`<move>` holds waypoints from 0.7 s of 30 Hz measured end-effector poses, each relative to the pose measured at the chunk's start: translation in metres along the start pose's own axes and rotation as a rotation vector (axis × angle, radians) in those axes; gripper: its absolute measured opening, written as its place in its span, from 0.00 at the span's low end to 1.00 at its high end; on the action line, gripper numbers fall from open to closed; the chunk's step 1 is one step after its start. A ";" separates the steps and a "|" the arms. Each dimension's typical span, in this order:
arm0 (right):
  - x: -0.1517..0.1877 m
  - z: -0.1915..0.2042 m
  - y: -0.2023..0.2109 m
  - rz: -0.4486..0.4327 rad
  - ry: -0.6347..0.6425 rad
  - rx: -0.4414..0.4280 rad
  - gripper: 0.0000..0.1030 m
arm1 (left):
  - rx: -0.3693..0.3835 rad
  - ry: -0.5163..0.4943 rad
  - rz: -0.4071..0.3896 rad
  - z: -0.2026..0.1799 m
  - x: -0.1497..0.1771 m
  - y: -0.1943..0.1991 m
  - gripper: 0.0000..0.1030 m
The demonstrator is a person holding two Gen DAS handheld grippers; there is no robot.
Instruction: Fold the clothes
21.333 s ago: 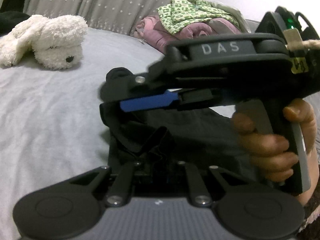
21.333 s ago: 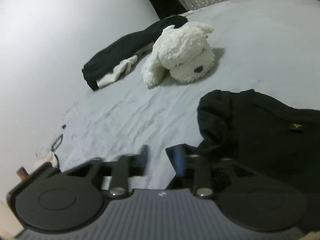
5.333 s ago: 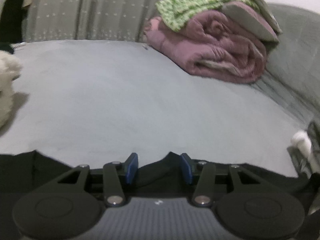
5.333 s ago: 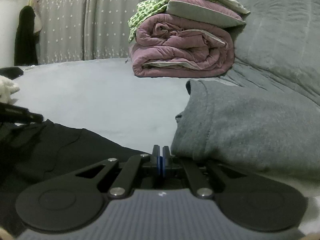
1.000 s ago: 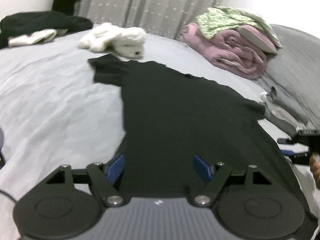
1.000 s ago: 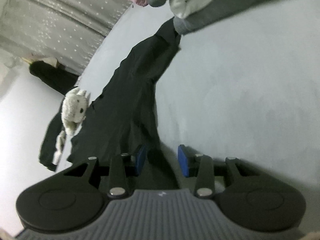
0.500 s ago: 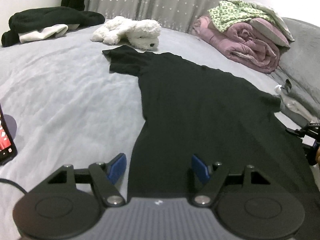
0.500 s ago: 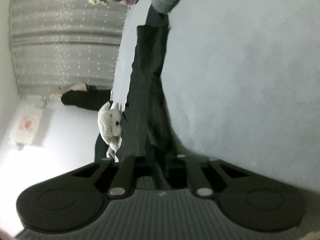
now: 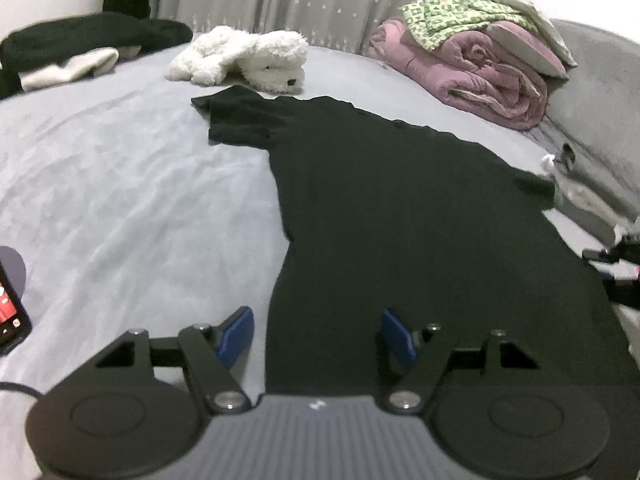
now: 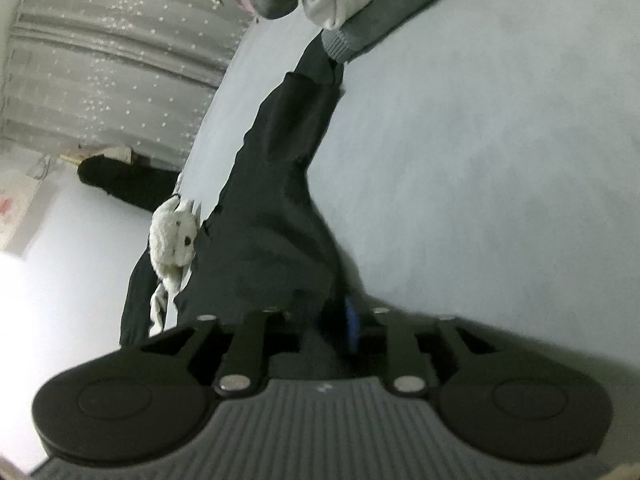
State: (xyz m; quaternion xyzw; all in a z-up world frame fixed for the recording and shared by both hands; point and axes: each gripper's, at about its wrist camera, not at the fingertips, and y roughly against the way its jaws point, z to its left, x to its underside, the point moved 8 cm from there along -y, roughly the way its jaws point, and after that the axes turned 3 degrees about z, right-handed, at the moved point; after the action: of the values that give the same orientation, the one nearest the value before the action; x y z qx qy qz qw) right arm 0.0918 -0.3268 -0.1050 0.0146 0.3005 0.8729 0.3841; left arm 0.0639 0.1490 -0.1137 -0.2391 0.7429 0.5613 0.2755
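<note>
So at the far left there's a phone (image 9: 8,312) lying on the grey bedsheet (image 9: 120,208), well clear of everything. Next over, the left gripper (image 9: 316,330) hovers low at the near hem of the black t-shirt (image 9: 400,208), which is spread flat across the bed, one sleeve reaching toward the white plush dog (image 9: 248,60) and the other toward the grey cushion side. Its jaws stand wide apart and have just been narrowing a bit; the shirt's near-left corner lies between them, but the blue pads aren't pressing on it, so nothing's gripped there.

Over on the right, the right gripper (image 10: 340,320) is at the shirt's other bottom edge. Its jaws have just been opening a bit from a tight pinch, and dark cloth bunches up right between them. I honestly can't tell from that blurry view whether the pads still have hold of it.

My read: this is the smoothing/lay-out stage wrapping up, fold not yet started. The next move probably calls for both grippers to pinch a hem corner each, then lift and carry the bottom edge up toward the collar evenly, so the fabric doesn't skew or drag.
</note>
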 end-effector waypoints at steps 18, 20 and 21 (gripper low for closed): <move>0.017 0.029 0.002 -0.080 0.210 0.150 0.33 | 0.087 0.271 -0.041 0.036 -0.046 -0.022 0.45; 0.017 0.029 -0.004 -0.081 0.212 0.158 0.33 | 0.086 0.297 -0.035 0.042 -0.053 -0.032 0.40; 0.017 0.027 -0.006 -0.080 0.205 0.162 0.33 | 0.082 0.310 -0.034 0.045 -0.056 -0.035 0.36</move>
State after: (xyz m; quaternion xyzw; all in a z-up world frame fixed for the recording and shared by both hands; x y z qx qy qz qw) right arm 0.0910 -0.2983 -0.0897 -0.0557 0.4082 0.8265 0.3835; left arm 0.1347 0.1856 -0.1104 -0.3239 0.7947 0.4820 0.1767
